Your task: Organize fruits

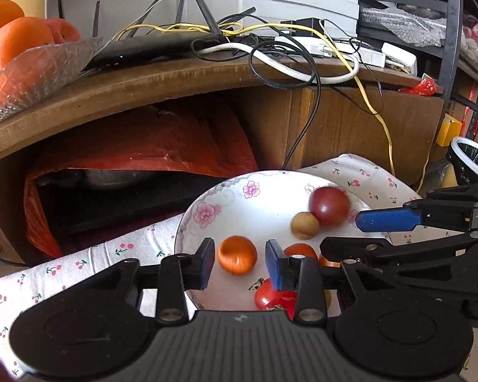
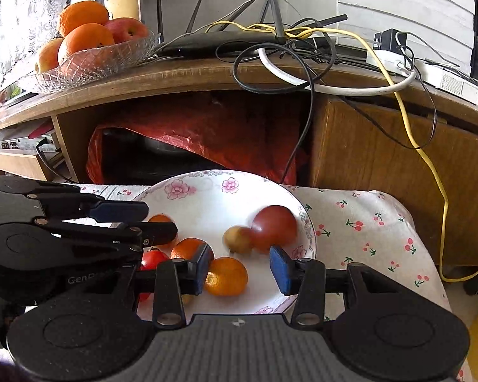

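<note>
A white, pink-flowered ceramic plate [image 2: 207,203] at lower centre of both views holds small fruits: a dark red plum [image 2: 274,227] touching a tan round fruit [image 2: 237,238], several small oranges [image 1: 237,254] and a red tomato [image 1: 275,297]. The left gripper [image 1: 239,262], jaws apart, brackets one orange without touching. The right gripper [image 2: 240,265] is spread open over the plate, holding nothing. A cherry-print cloth [image 2: 366,222] lies beneath.

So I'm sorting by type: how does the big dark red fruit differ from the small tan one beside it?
The red fruit is much larger, the tan fruit small. Red is deep maroon and glossy; tan is pale and dull. Both are round, blurred, side by side near the plate rim.
</note>
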Demonstrator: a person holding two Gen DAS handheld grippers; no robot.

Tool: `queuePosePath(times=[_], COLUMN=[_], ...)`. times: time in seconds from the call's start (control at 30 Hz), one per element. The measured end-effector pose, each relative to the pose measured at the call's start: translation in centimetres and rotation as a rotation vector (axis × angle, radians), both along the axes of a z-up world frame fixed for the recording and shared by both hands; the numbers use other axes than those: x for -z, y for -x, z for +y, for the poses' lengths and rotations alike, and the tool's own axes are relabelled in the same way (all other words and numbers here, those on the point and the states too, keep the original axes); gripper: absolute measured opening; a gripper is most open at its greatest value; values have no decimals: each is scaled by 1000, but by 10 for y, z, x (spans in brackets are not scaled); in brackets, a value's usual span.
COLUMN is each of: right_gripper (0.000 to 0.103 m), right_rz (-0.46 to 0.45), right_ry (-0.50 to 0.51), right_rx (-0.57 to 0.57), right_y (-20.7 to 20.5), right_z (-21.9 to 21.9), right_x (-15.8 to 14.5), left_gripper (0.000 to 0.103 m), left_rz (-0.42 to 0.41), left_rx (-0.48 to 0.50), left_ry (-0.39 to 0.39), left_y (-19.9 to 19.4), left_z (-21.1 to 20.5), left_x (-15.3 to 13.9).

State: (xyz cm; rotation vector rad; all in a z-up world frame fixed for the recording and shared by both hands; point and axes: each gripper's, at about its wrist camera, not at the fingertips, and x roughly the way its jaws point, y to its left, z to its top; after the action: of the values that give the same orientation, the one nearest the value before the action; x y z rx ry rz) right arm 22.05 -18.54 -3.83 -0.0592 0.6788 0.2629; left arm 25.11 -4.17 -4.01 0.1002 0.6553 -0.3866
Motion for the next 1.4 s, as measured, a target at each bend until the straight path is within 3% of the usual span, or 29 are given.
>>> queuePosePath(times=[0.4,0.9,1.4], right_gripper=[39,41,45], right_rz=[-5,9,28], right_ry=[-10,11,5], right_rx=[37,128,117], right_y=[15,70,94], right_z=[-9,-36,-26], right_x=[-23,-51,-51], left_gripper=[53,68,73], left_rz=[-41,-62,-40], left_rx=[-5,-29,-47], left_ry=[-23,-55,-39], left_y=[21,77,103], left_z=[0,3,4], left_x=[-28,-58,-57])
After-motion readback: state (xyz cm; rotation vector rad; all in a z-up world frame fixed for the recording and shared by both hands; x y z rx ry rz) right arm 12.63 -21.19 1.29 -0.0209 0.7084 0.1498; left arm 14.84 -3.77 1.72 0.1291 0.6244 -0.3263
